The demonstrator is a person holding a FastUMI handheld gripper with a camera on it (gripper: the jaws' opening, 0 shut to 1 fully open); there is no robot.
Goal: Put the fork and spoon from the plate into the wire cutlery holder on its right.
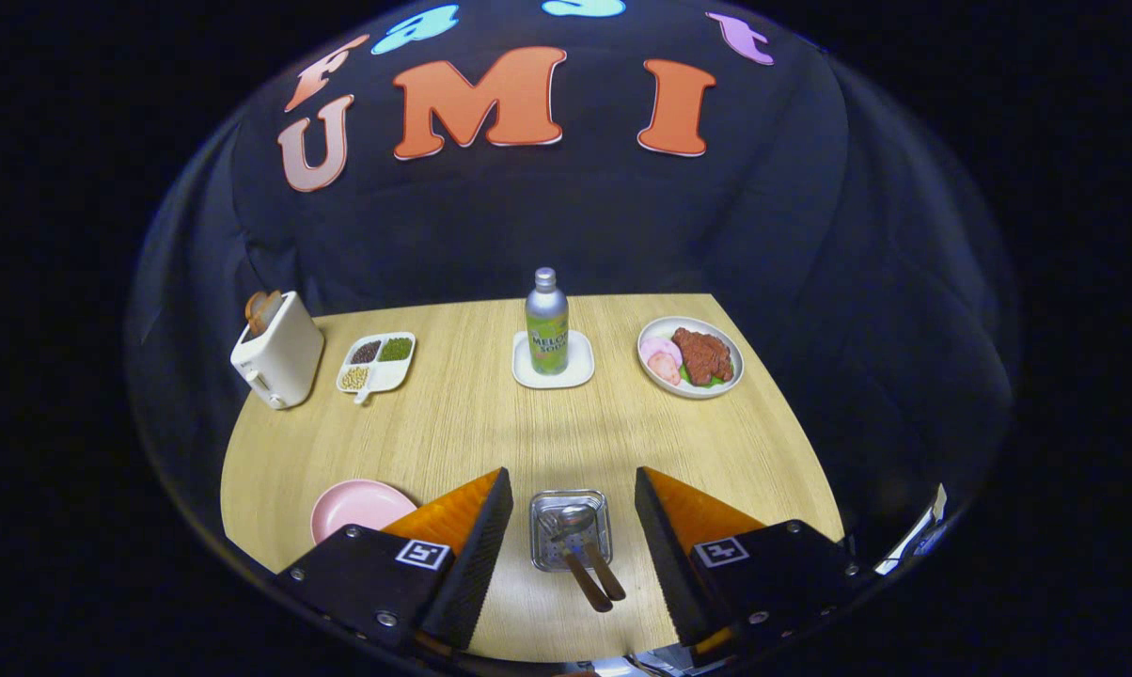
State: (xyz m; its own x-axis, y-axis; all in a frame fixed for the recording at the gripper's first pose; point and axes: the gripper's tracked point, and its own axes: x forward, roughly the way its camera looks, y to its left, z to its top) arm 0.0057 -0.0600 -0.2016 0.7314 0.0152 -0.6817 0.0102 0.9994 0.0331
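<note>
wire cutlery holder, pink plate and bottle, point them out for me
wire cutlery holder (540, 550): gripper view, on its left wall, between the open tongs.
pink plate (352, 504): gripper view, on its bare middle, left of the holder.
bottle (546, 329): gripper view, on its body, beyond the tongs.

Your fingers (573, 536) stand wide; holder (571, 528) with cutlery (589, 564) sits between. Pink plate (357, 506) at 9 o'clock; bare table (491, 432) toward 12.

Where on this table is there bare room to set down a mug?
The widest bare patch is mid-table, bordered by the bottle on its coaster, the divided tray and the cutlery holder. Another lies below the food plate. It is crowded near the open gripper, around the holder and pink plate.
</note>
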